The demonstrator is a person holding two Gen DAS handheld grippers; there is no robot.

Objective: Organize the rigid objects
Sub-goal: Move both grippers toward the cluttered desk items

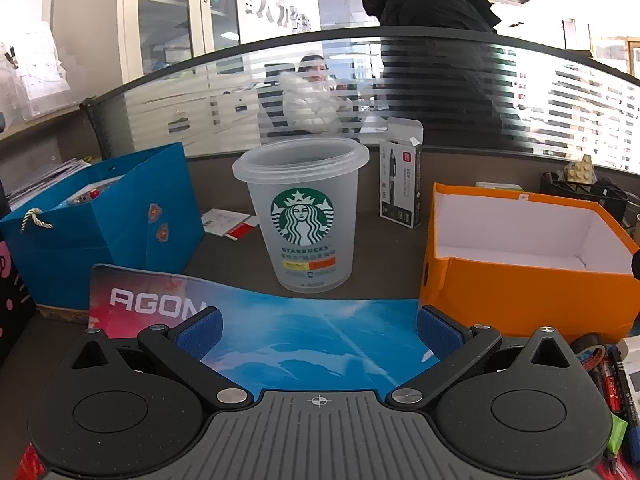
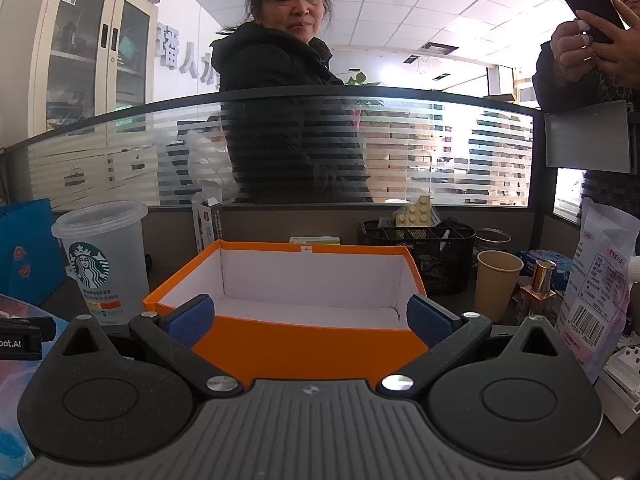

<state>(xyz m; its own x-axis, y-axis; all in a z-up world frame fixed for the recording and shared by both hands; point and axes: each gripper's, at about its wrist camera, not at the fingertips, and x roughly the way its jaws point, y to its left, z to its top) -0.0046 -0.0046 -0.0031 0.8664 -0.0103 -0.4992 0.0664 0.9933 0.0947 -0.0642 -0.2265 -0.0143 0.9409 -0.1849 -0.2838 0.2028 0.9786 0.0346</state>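
Observation:
A translucent Starbucks cup (image 1: 306,216) stands upright on the desk, straight ahead of my left gripper (image 1: 318,332), which is open and empty over a blue AGON mouse mat (image 1: 304,340). An open orange box (image 1: 528,264) with a white, empty inside sits to the cup's right. In the right wrist view my right gripper (image 2: 310,320) is open and empty, just in front of the orange box (image 2: 296,344); the cup (image 2: 102,260) stands to its left.
A blue gift bag (image 1: 100,220) stands left. A pen box (image 1: 400,184) stands behind the cup. Markers and tape (image 1: 608,376) lie at the right. A paper cup (image 2: 496,284), black mesh organiser (image 2: 436,248), gold-capped bottle (image 2: 540,284) and snack packet (image 2: 600,292) crowd the right. A glass partition backs the desk.

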